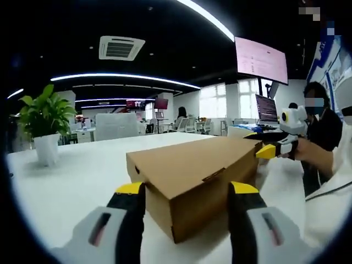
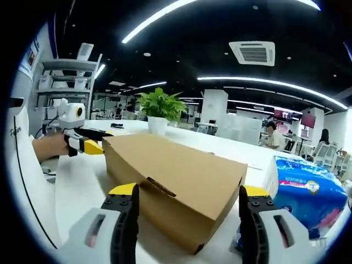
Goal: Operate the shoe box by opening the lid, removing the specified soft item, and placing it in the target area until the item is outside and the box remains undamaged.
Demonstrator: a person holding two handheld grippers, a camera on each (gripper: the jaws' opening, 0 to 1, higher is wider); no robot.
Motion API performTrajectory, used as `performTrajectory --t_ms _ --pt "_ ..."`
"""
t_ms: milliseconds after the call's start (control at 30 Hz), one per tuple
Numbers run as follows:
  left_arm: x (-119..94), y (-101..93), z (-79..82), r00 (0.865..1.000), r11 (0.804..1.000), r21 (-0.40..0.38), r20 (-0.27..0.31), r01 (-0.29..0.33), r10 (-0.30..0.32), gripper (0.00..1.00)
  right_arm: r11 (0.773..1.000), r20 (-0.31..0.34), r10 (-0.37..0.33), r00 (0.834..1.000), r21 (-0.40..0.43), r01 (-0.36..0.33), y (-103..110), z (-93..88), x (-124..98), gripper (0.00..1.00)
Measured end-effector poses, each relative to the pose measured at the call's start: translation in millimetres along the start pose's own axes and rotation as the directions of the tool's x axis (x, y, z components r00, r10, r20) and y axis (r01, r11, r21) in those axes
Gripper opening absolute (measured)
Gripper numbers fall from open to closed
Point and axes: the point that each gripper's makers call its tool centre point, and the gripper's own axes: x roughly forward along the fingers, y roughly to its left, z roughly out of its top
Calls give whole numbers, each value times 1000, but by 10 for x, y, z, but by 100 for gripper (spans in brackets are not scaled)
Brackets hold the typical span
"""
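Observation:
A brown cardboard shoe box (image 1: 187,170) lies on the white table (image 1: 82,176) with its lid down. My left gripper (image 1: 187,190) is open, and its yellow-tipped jaws stand on either side of the box's near corner. At the box's far right end a hand holds my right gripper (image 1: 269,151). In the right gripper view the same box (image 2: 181,176) sits between the open jaws of my right gripper (image 2: 188,191). The left gripper (image 2: 91,146) shows beyond the box's left end.
A potted plant (image 1: 45,118) (image 2: 159,110) stands on the table past the box. A blue soft-pack package (image 2: 305,192) lies close to the box's right side. A seated person (image 1: 322,129) and a laptop (image 1: 266,108) are at the right. Office desks fill the background.

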Motion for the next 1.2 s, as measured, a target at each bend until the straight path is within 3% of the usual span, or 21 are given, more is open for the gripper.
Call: performTrajectory --t_ms 100,367,567,800,933,1067,1200 --pt "-42 7 116 999 1000 9 33 -7 6 61 1000 46 5 999 14 -6 -13 125 -30 76" --pt "-52 -31 270 999 998 53 25 28 -30 60 998 91 31 995 45 -35 -48 343 -69 69" --pt "-81 -74 410 998 996 82 38 43 -46 61 999 127 10 992 29 -14 -172 464 -133 69" --pt "-161 106 597 998 992 126 57 -17 10 58 1000 156 -4 988 -16 6 -312 569 -207 63" --pt "-236 244 662 995 980 178 40 -92 86 49 998 179 68 982 -20 -65 -258 682 -232 60" --pt "-323 233 790 994 991 113 86 -75 66 56 995 193 101 976 -25 -98 -205 784 -236 62" --pt "-375 265 809 992 992 100 100 -83 73 50 996 211 85 974 -15 -84 -218 838 -219 63"
